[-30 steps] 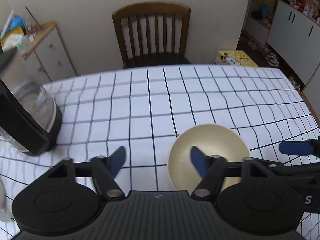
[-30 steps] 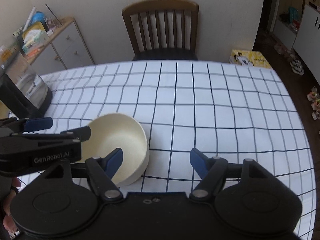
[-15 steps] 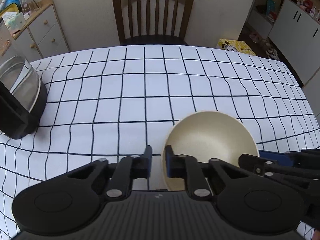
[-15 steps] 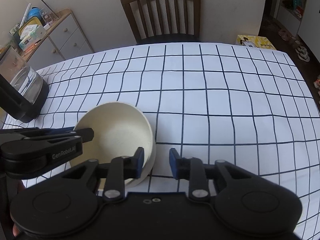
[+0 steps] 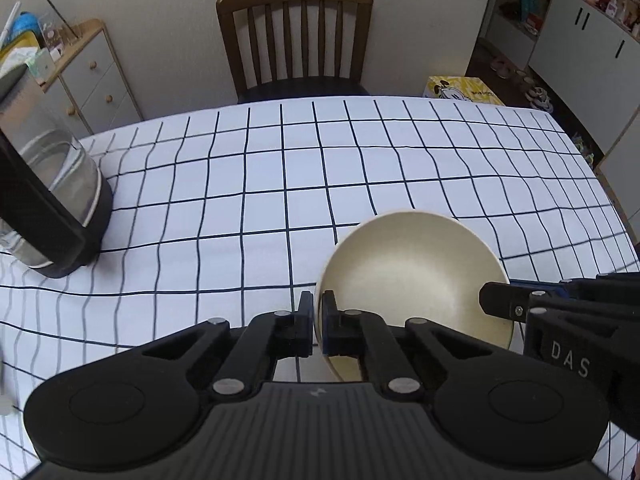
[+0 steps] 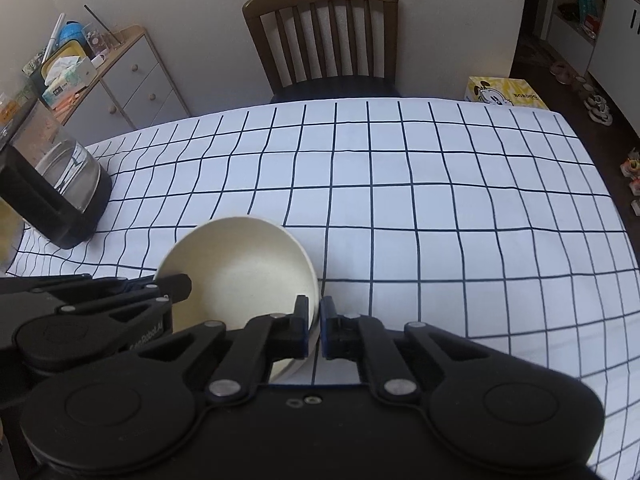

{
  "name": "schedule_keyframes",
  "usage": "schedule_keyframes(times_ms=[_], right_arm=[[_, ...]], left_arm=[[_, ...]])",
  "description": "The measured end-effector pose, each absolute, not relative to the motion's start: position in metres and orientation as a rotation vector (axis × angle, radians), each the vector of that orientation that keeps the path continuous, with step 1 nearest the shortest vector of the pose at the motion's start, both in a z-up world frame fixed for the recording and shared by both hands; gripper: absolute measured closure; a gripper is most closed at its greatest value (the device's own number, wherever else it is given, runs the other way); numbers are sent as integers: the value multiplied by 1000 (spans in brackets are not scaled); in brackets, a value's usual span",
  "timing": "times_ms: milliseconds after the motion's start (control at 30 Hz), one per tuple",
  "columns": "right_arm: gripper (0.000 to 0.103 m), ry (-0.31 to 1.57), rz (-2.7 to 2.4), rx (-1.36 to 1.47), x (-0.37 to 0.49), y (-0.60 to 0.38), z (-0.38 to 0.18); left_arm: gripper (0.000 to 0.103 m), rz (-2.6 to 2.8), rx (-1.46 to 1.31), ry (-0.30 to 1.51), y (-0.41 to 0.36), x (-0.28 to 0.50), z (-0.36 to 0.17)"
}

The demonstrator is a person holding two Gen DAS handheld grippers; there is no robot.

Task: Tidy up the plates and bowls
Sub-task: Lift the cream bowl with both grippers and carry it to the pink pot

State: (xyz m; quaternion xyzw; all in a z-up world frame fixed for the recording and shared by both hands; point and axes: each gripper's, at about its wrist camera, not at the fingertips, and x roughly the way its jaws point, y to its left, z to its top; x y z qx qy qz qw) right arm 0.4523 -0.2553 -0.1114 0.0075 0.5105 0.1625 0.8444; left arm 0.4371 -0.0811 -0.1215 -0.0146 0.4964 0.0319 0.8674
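Observation:
A cream bowl (image 5: 412,276) is held over the checked tablecloth (image 5: 280,184), pinched on opposite sides. My left gripper (image 5: 317,322) is shut on the bowl's left rim, one pad inside and one outside. My right gripper (image 6: 315,326) is shut on the right rim of the same bowl (image 6: 240,268) in the same way. In the left wrist view the right gripper (image 5: 520,304) reaches in from the right edge. In the right wrist view the left gripper (image 6: 172,288) comes in from the left. The bowl looks empty.
A glass kettle with a black base and handle (image 5: 52,200) stands at the table's left side. A wooden chair (image 5: 296,36) is tucked in at the far edge. A drawer cabinet (image 6: 124,80) stands beyond on the left, a yellow box (image 6: 504,90) on the floor at right.
Both grippers went from wide open to shut on the bowl's rim, one on each side. The bowl now looks tilted and slightly raised from the cloth.

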Motion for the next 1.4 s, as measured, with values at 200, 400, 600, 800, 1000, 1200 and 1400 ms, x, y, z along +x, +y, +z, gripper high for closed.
schedule_keyframes(times_ms=[200, 400, 600, 800, 1000, 1200, 1400], right_arm=[[97, 1079, 324, 7, 428, -257, -90], [97, 1065, 298, 18, 396, -264, -59], [97, 1047, 274, 54, 357, -277, -30], [97, 1031, 251, 63, 309, -282, -10], [97, 1018, 215, 72, 263, -289, 6], [97, 1006, 179, 85, 218, -302, 15], [97, 1013, 148, 97, 177, -314, 14]], left_arm=[[100, 48, -12, 1032, -86, 412, -97], [100, 5, 4, 1013, -93, 379, -66], [100, -38, 24, 997, -102, 338, -38], [100, -66, 65, 987, -111, 293, -17], [100, -111, 94, 972, -122, 249, -4], [100, -165, 115, 975, -135, 209, 0], [100, -212, 117, 979, -145, 173, -2]])
